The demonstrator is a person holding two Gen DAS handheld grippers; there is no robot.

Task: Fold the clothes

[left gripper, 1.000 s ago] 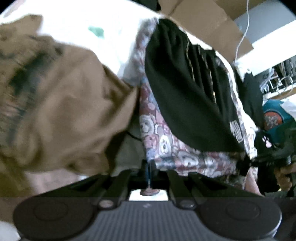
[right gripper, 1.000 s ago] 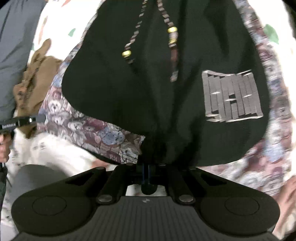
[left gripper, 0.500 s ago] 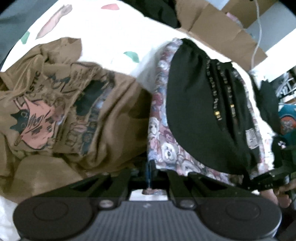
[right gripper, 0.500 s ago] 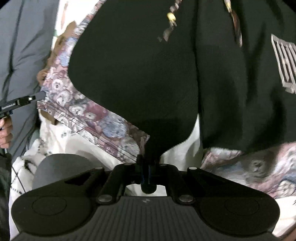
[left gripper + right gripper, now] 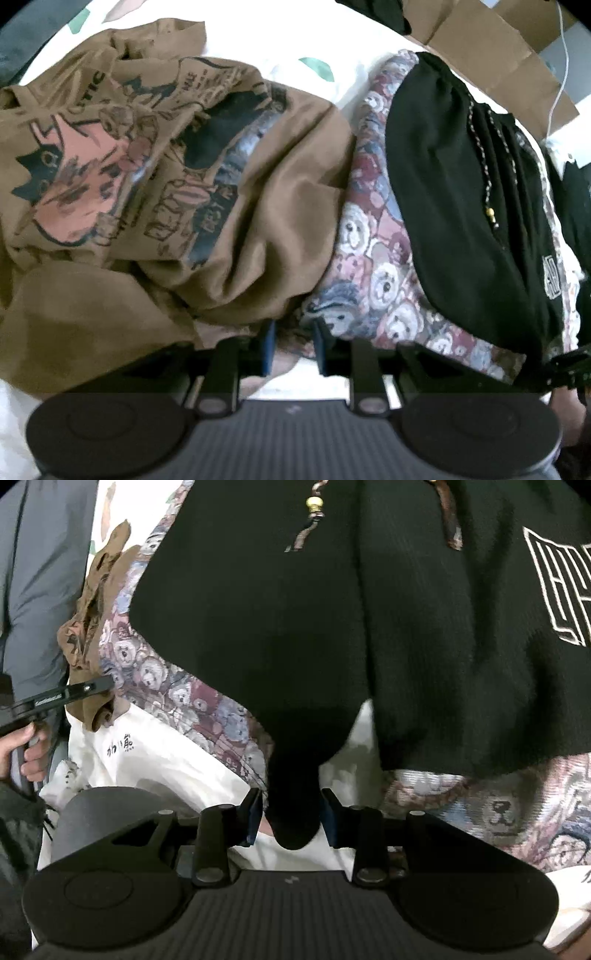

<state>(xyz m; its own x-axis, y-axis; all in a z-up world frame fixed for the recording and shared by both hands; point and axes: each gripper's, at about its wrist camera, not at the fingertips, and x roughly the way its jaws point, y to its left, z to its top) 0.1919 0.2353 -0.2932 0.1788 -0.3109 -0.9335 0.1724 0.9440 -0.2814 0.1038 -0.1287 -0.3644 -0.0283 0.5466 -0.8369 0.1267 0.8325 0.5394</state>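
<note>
You've got matt black ribbed knit w/ stitched white logo on the black garment (image 5: 424,635), woven tapestry-look bear-print cloth (image 5: 373,258), soft matt brown tee (image 5: 258,229) w/ printed graphic, plain brown cardboard (image 5: 491,48).

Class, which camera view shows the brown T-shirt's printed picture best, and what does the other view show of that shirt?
The left wrist view. There the brown T-shirt fills the left half, crumpled, with its pink and black print facing the camera. The right wrist view shows only a narrow bunched strip of it at the left edge, beside the bear-print cloth, print unreadable.
</note>
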